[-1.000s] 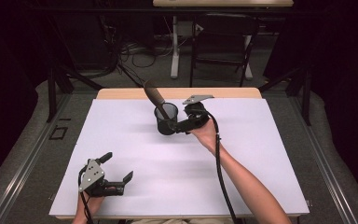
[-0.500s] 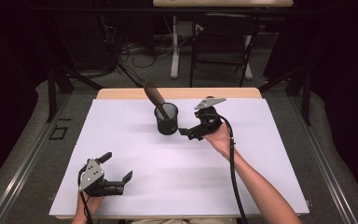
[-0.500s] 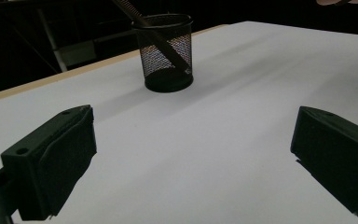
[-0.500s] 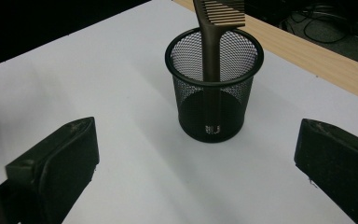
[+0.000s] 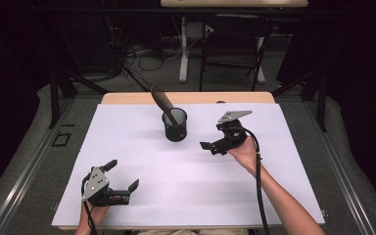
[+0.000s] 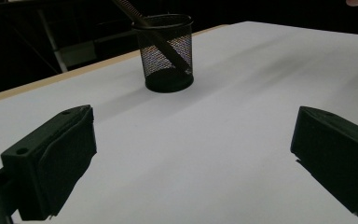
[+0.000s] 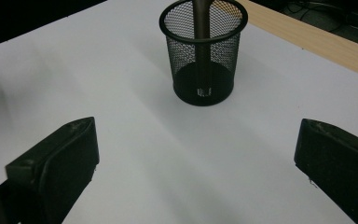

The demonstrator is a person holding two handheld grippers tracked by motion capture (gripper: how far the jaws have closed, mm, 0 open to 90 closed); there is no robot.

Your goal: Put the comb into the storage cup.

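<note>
brown stick [image 7: 202, 28] top cut off

Bright white table [image 5: 274, 176], dark surroundings, soft shadows

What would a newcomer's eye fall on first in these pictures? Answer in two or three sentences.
First, the black mesh cup standing alone toward the far middle of the white table, with a dark brown stick-like tool leaning out of it. Next, the two open tongs: the right tongs just beside the cup, the left tongs at the near left edge.
</note>
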